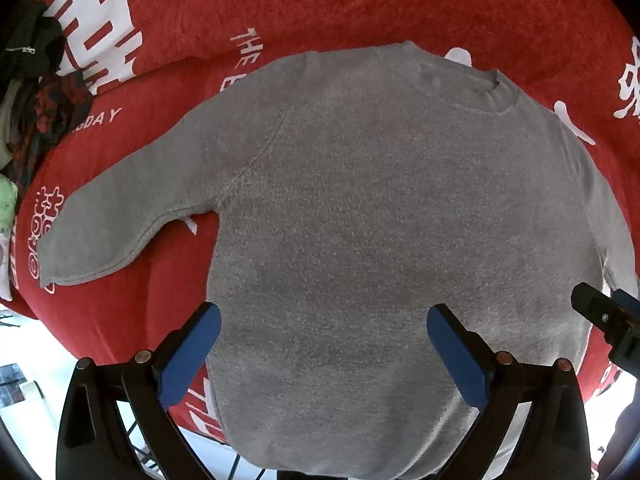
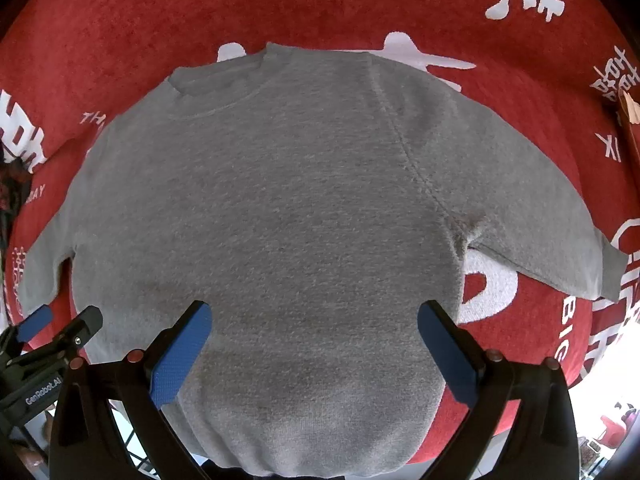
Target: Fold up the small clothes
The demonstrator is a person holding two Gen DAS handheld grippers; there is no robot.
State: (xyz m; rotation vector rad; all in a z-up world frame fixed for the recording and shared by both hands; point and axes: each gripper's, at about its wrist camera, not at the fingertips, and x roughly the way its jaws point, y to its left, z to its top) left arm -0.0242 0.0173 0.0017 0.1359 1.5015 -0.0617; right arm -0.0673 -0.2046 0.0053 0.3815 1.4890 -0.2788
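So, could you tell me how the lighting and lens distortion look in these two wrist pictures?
Left wrist view: even, soft light; the grey sweater bulges barrel-like, and the lower-left corner is blown out white. Right wrist view: the same bulge, with overexposure at the lower right and dark vignetted corners.

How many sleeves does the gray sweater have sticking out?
2. The left sleeve lies spread toward the left side of the gray sweater, and the right sleeve spreads to the right, both flat on the red blanket.

A small grey sweater (image 1: 360,220) lies flat, apparently face up, sleeves spread outward.
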